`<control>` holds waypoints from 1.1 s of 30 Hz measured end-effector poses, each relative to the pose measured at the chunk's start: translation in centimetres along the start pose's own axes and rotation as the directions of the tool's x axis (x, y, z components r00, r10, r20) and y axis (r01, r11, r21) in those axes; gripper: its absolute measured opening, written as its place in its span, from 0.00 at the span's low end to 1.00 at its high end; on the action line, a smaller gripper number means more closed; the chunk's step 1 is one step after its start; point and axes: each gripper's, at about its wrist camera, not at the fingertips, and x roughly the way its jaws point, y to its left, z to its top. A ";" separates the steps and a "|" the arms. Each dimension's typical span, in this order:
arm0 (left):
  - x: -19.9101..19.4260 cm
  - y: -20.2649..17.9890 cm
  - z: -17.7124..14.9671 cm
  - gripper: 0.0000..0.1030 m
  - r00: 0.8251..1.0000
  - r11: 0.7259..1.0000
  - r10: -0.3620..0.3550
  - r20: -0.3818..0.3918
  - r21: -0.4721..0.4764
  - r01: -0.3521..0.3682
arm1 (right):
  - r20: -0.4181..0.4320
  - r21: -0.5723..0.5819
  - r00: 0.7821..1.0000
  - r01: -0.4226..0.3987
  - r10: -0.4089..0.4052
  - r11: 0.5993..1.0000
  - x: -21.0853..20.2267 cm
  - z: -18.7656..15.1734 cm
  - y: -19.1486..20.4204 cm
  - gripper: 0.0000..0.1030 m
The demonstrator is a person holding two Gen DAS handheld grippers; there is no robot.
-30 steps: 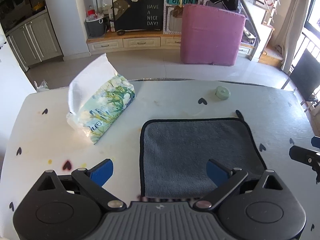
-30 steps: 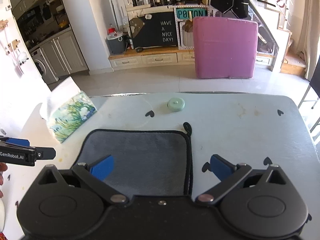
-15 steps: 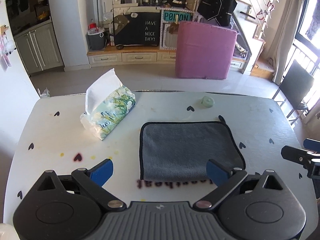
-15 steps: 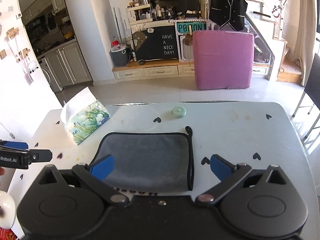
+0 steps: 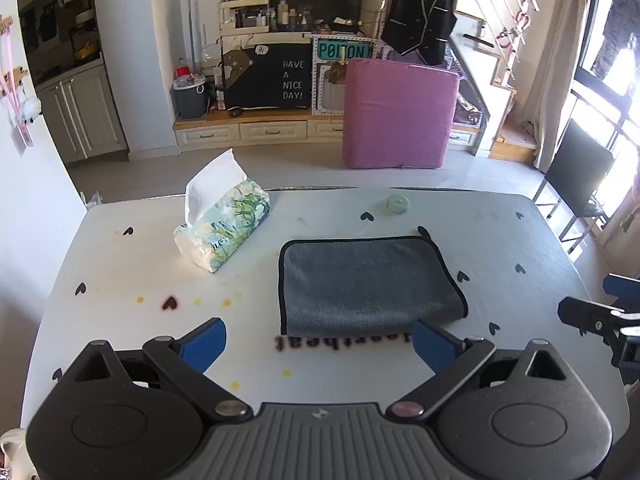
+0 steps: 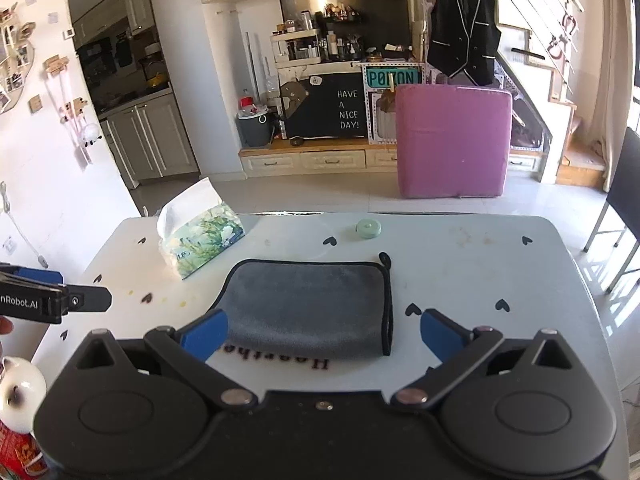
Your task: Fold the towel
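A grey towel (image 5: 368, 284) with black trim lies folded flat on the white table (image 5: 120, 280); it also shows in the right wrist view (image 6: 308, 308), with a small black loop at its far right corner. My left gripper (image 5: 318, 344) is open and empty, held above and behind the towel's near edge. My right gripper (image 6: 324, 332) is open and empty, also above and behind the near edge. Neither touches the towel. The right gripper shows at the right edge of the left wrist view (image 5: 600, 320), and the left gripper at the left edge of the right wrist view (image 6: 52, 300).
A floral tissue pack (image 5: 224, 228) lies at the far left of the table. A small green round object (image 5: 398, 204) sits near the far edge. A white figurine (image 6: 20, 396) stands at the near left. A chair (image 5: 576, 176) stands to the right.
Both grippers have pulled back and risen away from the towel, so more of the table shows. The towel stays folded and still. Both grippers remain open.
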 end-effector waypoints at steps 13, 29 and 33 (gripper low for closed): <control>-3.6 -0.5 -3.6 0.97 0.998 0.999 -0.049 0.036 0.004 0.049 | 0.051 -0.011 0.998 -0.033 0.033 0.999 -4.4 -2.8 1.2 1.00; -8.4 -0.5 -8.2 0.97 0.991 0.996 -0.084 0.106 0.005 0.084 | 0.069 0.019 0.996 -0.057 0.055 0.998 -8.7 -6.6 1.1 1.00; -8.9 -0.8 -9.5 0.98 0.989 0.995 -0.094 0.110 0.021 0.093 | 0.082 0.013 0.996 -0.049 0.048 0.999 -9.7 -7.6 1.1 1.00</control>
